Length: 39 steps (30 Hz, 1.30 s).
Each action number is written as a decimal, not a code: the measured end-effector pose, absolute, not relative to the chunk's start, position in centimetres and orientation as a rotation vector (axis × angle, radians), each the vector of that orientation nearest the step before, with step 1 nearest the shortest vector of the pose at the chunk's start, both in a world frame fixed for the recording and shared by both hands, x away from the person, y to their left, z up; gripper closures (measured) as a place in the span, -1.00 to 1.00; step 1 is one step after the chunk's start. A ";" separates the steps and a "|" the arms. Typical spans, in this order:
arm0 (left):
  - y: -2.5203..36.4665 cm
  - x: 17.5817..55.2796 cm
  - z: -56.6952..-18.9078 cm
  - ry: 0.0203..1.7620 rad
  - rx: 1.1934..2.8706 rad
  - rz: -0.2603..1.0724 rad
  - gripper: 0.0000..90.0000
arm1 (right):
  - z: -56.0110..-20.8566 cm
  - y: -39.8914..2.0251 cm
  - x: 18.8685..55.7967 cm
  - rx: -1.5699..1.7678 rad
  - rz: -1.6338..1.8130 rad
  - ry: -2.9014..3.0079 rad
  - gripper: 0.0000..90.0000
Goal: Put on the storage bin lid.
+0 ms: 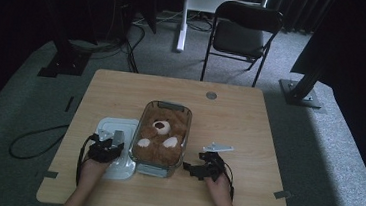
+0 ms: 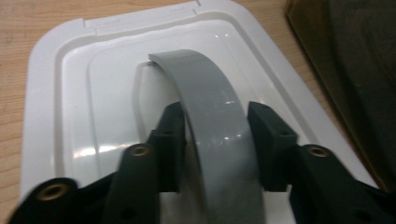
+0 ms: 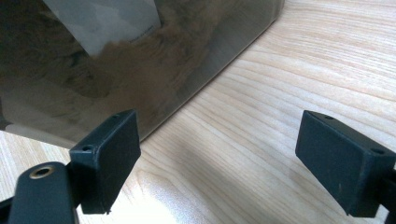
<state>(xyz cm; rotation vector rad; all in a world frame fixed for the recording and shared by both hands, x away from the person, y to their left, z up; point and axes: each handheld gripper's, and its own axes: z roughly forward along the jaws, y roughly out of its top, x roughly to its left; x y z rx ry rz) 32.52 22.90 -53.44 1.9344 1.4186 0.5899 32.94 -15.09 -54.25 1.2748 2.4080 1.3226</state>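
A white plastic lid (image 2: 74,93) lies flat on the wooden table (image 1: 230,117), left of a clear glass container (image 1: 168,103) that holds a brown teddy bear (image 1: 161,131). A grey arched handle (image 2: 205,88) rises from the lid's middle. My left gripper (image 2: 217,135) is shut on this handle, one black pad pressed against each side; from above it (image 1: 111,142) sits over the lid (image 1: 122,169). My right gripper (image 3: 219,154) stands open just above the tabletop, beside the container's (image 3: 93,70) near right corner, with nothing between its fingers. In the high view it (image 1: 193,168) points left toward the container.
The container's dark wall (image 2: 355,70) stands close to the right of the lid. A round grommet (image 1: 211,95) sits in the table's far edge. A black folding chair (image 1: 242,33) and stand legs are on the carpet beyond. Bare wood (image 3: 289,70) lies right of the container.
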 end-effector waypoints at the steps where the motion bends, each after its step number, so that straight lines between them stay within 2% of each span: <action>1: 23.1 32.6 -53.5 1.411 1.921 0.563 0.41 | -54.2 -15.1 33.0 1.275 1.326 2.408 -0.71; 5: 23.6 32.6 -53.4 1.427 1.899 0.532 0.49 | -54.3 -15.3 33.0 1.283 1.327 2.409 -0.71; 12: 24.5 32.3 -52.7 1.440 1.864 0.567 0.53 | -54.3 -15.1 33.0 1.276 1.355 2.417 -0.71; 27: 27.5 29.8 -45.1 1.295 1.774 0.563 0.53 | -54.5 -13.3 32.7 1.218 1.376 2.451 -0.71; 33: 27.5 29.2 -42.3 1.232 1.740 0.589 0.53 | -54.5 -12.2 32.6 1.182 1.387 2.459 -0.71; 39: 26.1 29.5 -41.1 1.137 1.752 0.529 0.53 | -54.7 -10.6 32.5 1.163 1.389 2.454 -0.71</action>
